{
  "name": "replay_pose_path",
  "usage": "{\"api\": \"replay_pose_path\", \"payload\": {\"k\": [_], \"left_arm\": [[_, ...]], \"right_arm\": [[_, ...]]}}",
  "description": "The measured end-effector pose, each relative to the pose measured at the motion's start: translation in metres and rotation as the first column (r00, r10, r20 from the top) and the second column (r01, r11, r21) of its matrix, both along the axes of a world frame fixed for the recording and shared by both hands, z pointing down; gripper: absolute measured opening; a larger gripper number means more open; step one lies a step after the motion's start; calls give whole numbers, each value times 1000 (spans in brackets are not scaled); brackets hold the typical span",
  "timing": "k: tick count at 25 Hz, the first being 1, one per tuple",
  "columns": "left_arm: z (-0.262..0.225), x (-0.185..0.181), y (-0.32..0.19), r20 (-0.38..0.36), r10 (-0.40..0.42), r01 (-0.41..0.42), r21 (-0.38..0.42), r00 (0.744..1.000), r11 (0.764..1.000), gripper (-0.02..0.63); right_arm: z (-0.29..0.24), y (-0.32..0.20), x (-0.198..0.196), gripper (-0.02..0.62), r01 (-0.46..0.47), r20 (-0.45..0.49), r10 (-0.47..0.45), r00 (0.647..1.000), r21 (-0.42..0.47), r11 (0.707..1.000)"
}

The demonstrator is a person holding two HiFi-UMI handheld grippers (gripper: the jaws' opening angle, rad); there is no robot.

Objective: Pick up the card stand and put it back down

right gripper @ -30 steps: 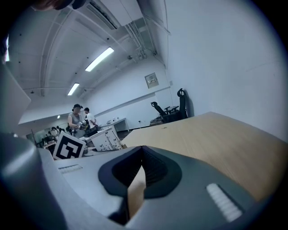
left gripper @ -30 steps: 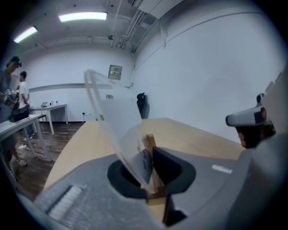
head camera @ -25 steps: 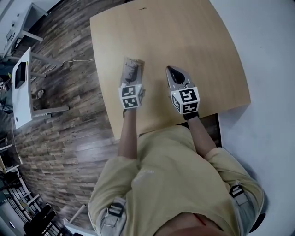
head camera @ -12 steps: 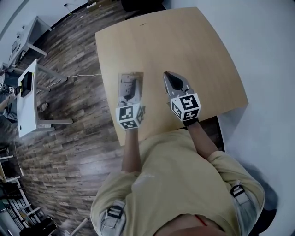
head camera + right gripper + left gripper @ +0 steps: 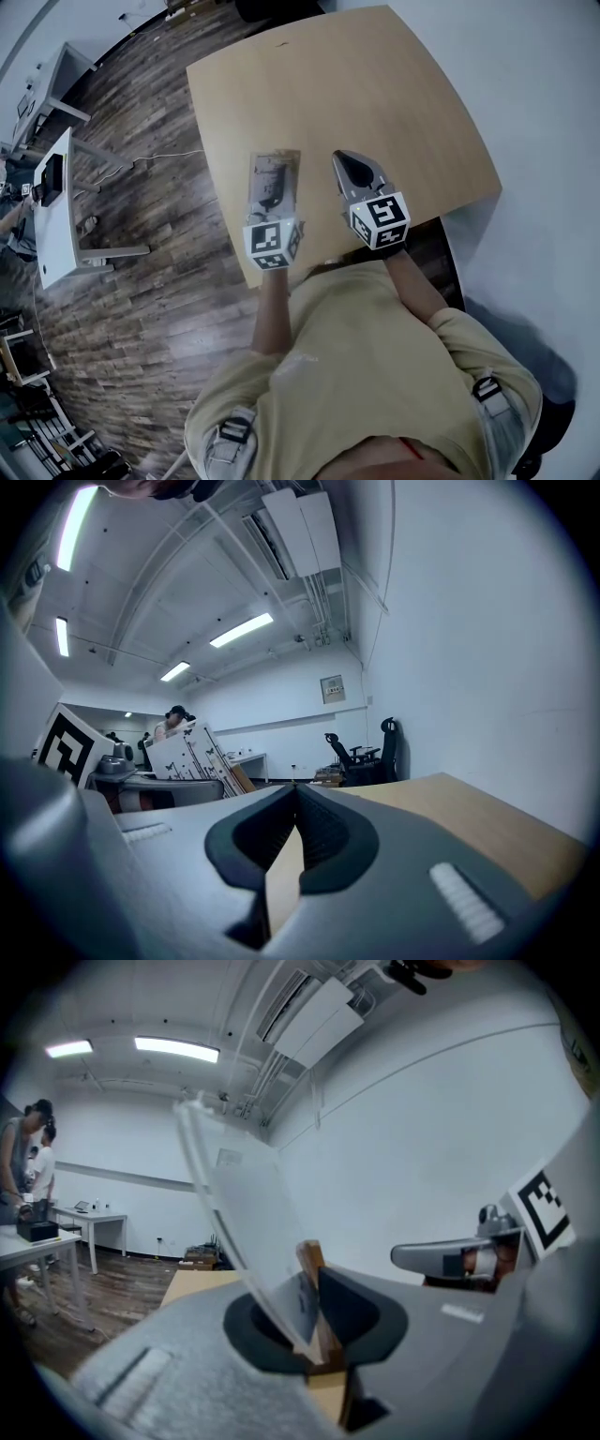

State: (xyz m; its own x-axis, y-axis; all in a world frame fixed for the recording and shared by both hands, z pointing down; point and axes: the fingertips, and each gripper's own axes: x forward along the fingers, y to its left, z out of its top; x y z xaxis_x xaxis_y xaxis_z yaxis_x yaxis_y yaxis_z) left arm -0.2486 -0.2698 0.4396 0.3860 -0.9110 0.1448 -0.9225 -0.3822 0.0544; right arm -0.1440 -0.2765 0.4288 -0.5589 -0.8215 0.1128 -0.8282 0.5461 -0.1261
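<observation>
The card stand (image 5: 239, 1213) is pinched at its wooden base by the left gripper (image 5: 317, 1335) and is held above the table (image 5: 375, 94), its clear sheet leaning up ahead of the jaws. The right gripper (image 5: 292, 808), beside it, is pressed together on nothing.

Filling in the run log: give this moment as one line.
left gripper: shut on card stand, held above table | right gripper: shut, empty | task: put-down not yet done

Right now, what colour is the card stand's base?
The base is light wood brown; the left gripper view shows it best.
</observation>
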Motion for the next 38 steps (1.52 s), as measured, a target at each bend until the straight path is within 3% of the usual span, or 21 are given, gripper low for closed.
{"api": "replay_pose_path", "payload": {"k": [8,15,20,25,30,32,38], "left_arm": [[-1,66,16,-10,151,-151,-4,988,988,43],[-6,180,53,-28,333,-334,-45,942,941,43],[-1,267,95,12,534,-532,-80,845,843,43],[11,359,148,33,650,-645,-98,759,758,43],[19,423,195,50,745,-739,-103,665,666,44],[22,444,206,62,770,-762,-111,635,638,44],[49,487,191,89,818,-805,-146,568,574,44]], "right_arm": [[-7,36,70,6,-141,-5,141,990,6,990],[-14,99,184,6,-354,28,354,935,-16,935],[0,162,257,6,-550,68,553,830,-63,833],[9,231,336,6,-666,83,671,737,-80,741],[24,288,397,6,-765,104,773,626,-108,634],[30,299,419,6,-790,117,799,589,-127,600],[52,287,464,6,-831,121,845,521,-157,534]]}}
